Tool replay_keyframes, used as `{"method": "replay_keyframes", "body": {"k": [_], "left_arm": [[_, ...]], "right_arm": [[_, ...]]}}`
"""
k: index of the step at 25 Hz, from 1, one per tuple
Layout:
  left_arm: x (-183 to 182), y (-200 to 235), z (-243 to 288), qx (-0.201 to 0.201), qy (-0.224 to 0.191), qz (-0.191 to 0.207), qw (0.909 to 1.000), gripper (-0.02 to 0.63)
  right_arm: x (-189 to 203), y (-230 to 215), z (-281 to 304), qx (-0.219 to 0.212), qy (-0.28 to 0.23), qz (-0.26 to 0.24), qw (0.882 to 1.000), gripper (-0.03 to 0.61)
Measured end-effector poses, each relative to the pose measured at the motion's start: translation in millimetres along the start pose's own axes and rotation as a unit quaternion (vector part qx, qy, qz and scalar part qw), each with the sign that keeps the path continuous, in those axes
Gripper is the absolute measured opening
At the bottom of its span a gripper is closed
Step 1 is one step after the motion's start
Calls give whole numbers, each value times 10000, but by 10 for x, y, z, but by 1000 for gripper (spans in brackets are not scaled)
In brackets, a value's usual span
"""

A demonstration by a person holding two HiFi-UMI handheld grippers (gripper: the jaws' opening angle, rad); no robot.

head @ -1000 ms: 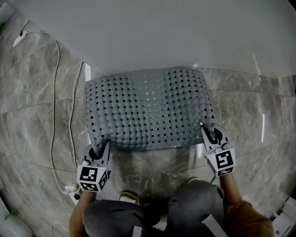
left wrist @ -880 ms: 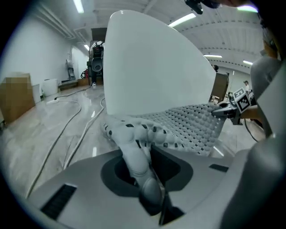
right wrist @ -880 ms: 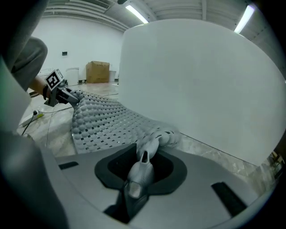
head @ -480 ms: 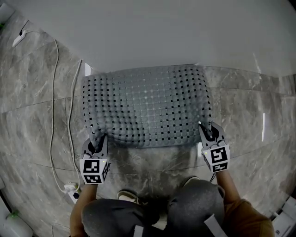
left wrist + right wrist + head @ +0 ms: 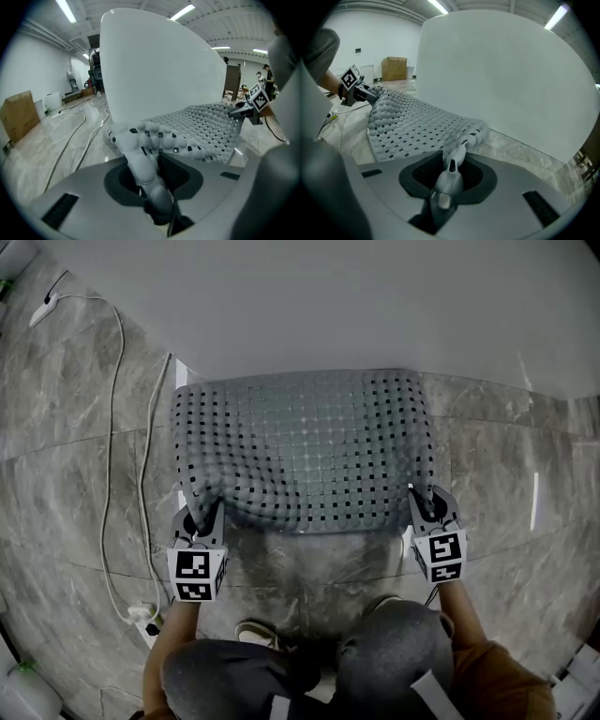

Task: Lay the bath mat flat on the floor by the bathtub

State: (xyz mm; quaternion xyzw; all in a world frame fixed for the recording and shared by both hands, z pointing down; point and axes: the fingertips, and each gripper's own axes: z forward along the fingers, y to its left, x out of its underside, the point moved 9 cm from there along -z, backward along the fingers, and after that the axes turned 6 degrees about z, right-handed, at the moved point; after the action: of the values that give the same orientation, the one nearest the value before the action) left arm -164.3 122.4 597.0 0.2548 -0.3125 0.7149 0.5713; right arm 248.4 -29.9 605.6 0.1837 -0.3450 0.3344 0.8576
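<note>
Both of your hands have come down since the earlier frames, and the bath mat [image 5: 305, 451] has come down with them. Its far edge, which was arched up a second ago, now runs straight along the foot of the bathtub [image 5: 328, 306]. Most of the far half looks settled on the floor [image 5: 75, 474].

The near edge is not down yet. It hangs between the two grippers with shadow under it, and the near left corner is puckered into a fold.

Your left gripper [image 5: 199, 526] is clamped on that bunched near left corner, and its own view shows the mat pinched between the jaws. Your right gripper [image 5: 429, 512] is likewise clenched on the near right corner, with a narrow tongue of mat drawn into its jaws. Both pairs of jaws have just been easing open a little, but each corner is between them and lifted, so you are carrying the mat on both sides.

This puts you late in the task, by my reading: the mat is placed against the tub and squared to it, and what remains is to lower the near edge and let go. Before you release, draw the left corner toward you and outward so the fold flattens. Watch the white cable [image 5: 112, 427] lying just beside the mat's left edge, so the corner does not land on it.
</note>
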Motion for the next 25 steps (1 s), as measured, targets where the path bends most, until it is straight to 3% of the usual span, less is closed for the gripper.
{"method": "replay_keyframes", "body": {"k": [7,10,18,25], "left_arm": [[284,18,-39,83,385,-719,9966,145],[323,29,-33,42,451,-552,9974,171],[492,175,-118,-505,559,-264,9968,373],[461,284,-69,-578,422,-178,9973,373]], "right_arm": [[72,-88,108,-126,644,244,9975,131],[84,-120,146,-125,792,257,9964,147],[167,-186,74,-99,878,398,9953,218],[137,-232,14,-39,868,444,9952,249]]}}
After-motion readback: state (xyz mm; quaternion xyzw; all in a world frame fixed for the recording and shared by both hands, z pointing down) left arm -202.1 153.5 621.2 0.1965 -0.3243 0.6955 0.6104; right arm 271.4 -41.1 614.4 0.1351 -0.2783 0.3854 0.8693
